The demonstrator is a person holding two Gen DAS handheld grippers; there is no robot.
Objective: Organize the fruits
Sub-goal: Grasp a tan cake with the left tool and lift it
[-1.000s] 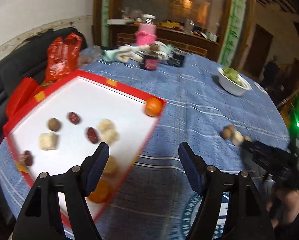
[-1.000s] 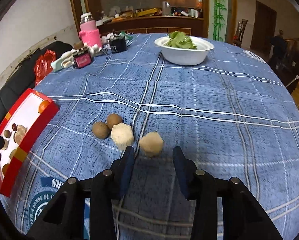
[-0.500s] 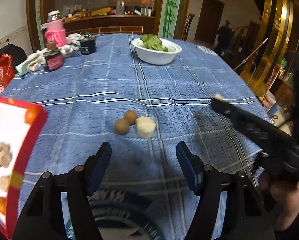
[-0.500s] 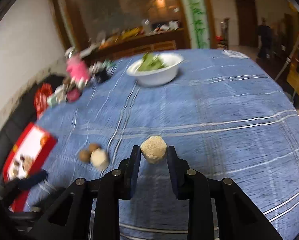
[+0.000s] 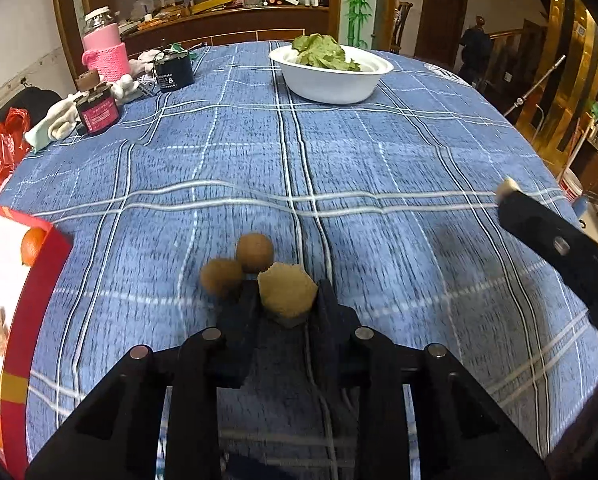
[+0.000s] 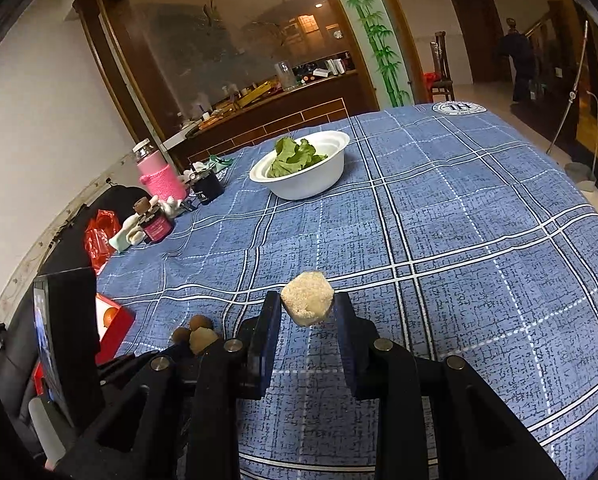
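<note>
The left gripper (image 5: pixel 287 300) was closing on a tan lump (image 5: pixel 287 294) on the tablecloth (image 5: pixel 379 160), two brown fruits (image 5: pixel 239 264) touching its far-left side. The right gripper (image 6: pixel 307 312) gripped another lump (image 6: pixel 307 298) above the cloth; the red tray (image 5: pixel 23 300) lay left.

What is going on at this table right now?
A person is sorting fruit with a handheld tool in each hand. The right tool holds a pale peeled chunk lifted off the blue checked tablecloth. The left tool is closing its jaws around another pale chunk, which sits beside two brown round fruits on the cloth. The red-rimmed tray, already holding several fruits, lies at the table's left edge.
</note>
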